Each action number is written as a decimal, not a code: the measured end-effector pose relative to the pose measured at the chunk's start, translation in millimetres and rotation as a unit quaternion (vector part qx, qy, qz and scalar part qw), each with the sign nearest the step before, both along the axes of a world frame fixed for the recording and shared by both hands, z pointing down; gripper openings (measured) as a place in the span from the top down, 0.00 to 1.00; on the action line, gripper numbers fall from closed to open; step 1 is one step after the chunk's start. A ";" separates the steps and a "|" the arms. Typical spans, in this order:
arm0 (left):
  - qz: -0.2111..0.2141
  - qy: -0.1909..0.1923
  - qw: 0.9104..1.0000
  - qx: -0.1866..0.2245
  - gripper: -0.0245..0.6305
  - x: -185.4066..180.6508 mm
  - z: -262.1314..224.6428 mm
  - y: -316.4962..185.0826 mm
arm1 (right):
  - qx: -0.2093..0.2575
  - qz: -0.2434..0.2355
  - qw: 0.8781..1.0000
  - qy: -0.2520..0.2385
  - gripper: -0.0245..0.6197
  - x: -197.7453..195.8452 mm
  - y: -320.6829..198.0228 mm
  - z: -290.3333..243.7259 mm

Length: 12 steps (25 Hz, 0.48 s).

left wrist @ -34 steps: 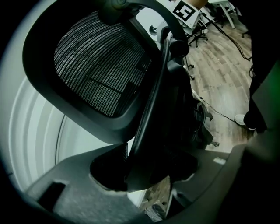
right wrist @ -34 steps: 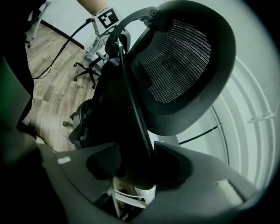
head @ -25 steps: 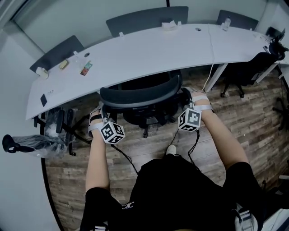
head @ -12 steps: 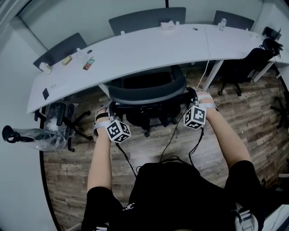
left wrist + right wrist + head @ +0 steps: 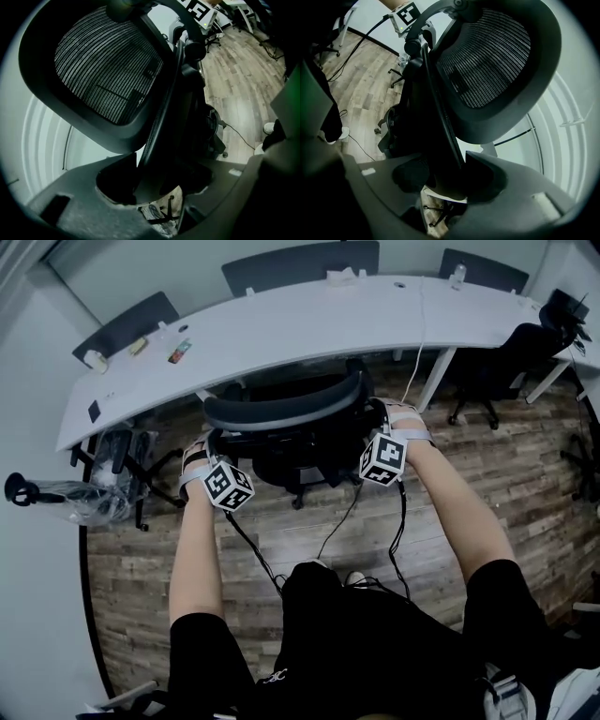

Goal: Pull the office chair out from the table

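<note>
The black mesh-backed office chair (image 5: 286, 413) stands at the white curved table (image 5: 281, 329), its backrest toward me. My left gripper (image 5: 212, 442) is shut on the backrest's left edge. My right gripper (image 5: 375, 420) is shut on its right edge. In the left gripper view the chair's (image 5: 108, 61) dark frame runs down between the jaws of the left gripper (image 5: 150, 183). The right gripper view shows the same backrest (image 5: 487, 56) from the other side, its frame clamped in the right gripper (image 5: 445, 180). The seat and base are mostly hidden under the backrest.
Another black chair (image 5: 131, 474) stands at the left and one more (image 5: 506, 362) at the right, both close by. Two chair backs (image 5: 300, 263) rise behind the table. Small items (image 5: 178, 351) lie on the tabletop. A cable (image 5: 412, 371) hangs off its edge. Wood floor lies behind me.
The chair has rolled back from under the table's edge toward me, with both grippers drawing back along with it, still clamped on the backrest.
</note>
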<state>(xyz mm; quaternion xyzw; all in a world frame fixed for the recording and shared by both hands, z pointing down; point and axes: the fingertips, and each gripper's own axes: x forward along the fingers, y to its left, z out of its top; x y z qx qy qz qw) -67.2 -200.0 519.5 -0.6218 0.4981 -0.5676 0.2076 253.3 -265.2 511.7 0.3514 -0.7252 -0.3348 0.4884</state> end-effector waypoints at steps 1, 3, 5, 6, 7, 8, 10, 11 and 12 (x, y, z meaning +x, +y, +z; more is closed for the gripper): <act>-0.003 0.000 1.000 -0.002 0.62 2.7 0.3 3.9 | -0.002 0.000 1.000 0.000 0.61 2.7 4.2 0.6; -0.009 0.002 1.000 -0.007 0.62 8.0 2.2 12.5 | -0.004 -0.002 1.000 -0.001 0.61 8.2 14.0 1.4; -0.012 0.004 1.000 -0.013 0.62 11.1 4.8 21.2 | -0.001 -0.006 1.000 -0.002 0.61 11.9 25.5 1.7; -0.013 0.005 1.000 -0.015 0.62 10.9 5.7 25.6 | 0.001 -0.008 1.000 -0.003 0.61 12.2 31.8 1.9; -0.013 0.005 1.000 -0.016 0.62 9.8 5.9 29.6 | 0.003 -0.009 1.000 -0.003 0.61 11.6 38.2 2.0; -0.013 0.004 1.000 -0.016 0.62 8.6 5.5 33.2 | 0.005 -0.009 1.000 -0.002 0.61 10.9 44.3 1.9; -0.014 0.001 1.000 -0.017 0.62 8.6 4.8 40.0 | 0.007 -0.008 1.000 -0.002 0.61 11.8 55.6 1.8; -0.014 0.000 1.000 -0.018 0.62 10.4 5.1 44.0 | 0.008 -0.007 1.000 -0.002 0.61 13.8 61.1 2.2; -0.012 0.000 1.000 -0.018 0.62 12.8 5.6 48.6 | 0.008 -0.006 1.000 -0.002 0.61 16.2 66.4 2.8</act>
